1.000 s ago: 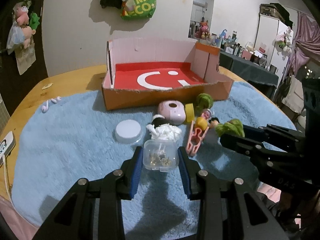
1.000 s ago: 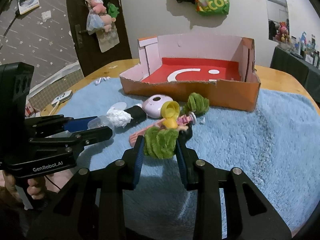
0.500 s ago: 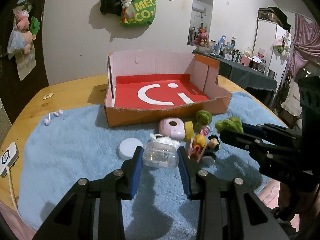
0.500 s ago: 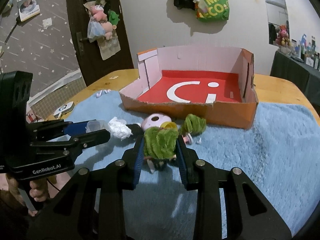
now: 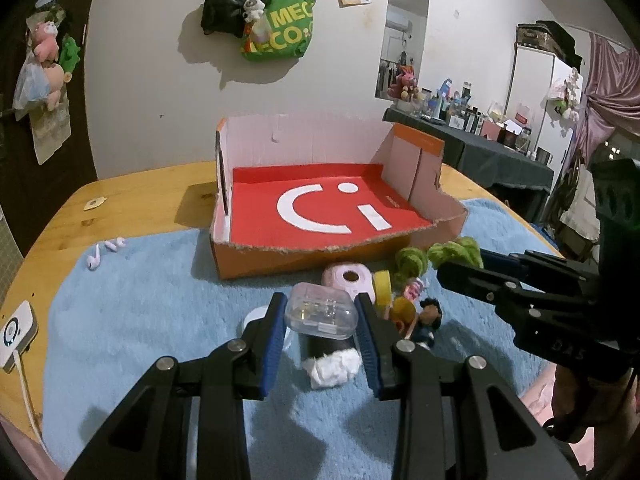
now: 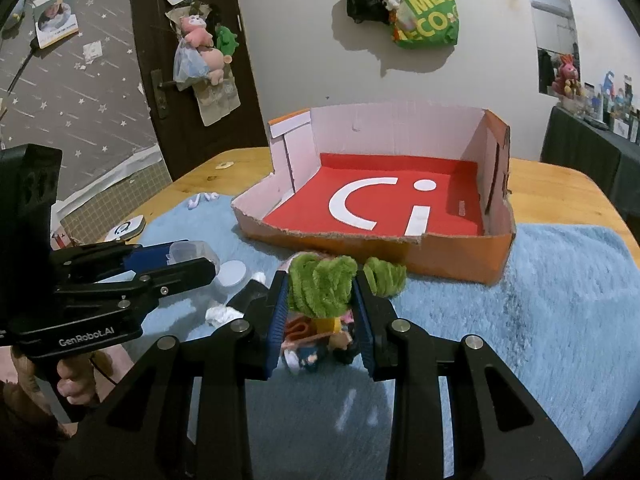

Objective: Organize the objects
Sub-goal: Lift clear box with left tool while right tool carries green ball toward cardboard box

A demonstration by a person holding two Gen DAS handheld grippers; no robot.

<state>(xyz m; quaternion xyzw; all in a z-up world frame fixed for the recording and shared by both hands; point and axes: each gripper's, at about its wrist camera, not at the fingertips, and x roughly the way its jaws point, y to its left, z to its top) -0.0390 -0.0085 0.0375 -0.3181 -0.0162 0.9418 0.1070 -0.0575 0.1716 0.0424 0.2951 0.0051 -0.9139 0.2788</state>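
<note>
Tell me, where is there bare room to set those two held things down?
The cardboard box is bare across its whole red floor. The blue mat is free to the box's right, and also between the white earbuds and the white lid. It is crowded just in front of the box, around the pink case and doll.

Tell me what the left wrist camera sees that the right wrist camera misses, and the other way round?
Only the left wrist view shows the clear case's front between blue pads of the left gripper, the pink gadget's face and the far cluttered counter. Only the right wrist view shows the green puff head-on in the right gripper, the dark door with plush toys, and a hand on the other handle. Both show the red box, blue rug, white disc, earbuds and green bag.
</note>
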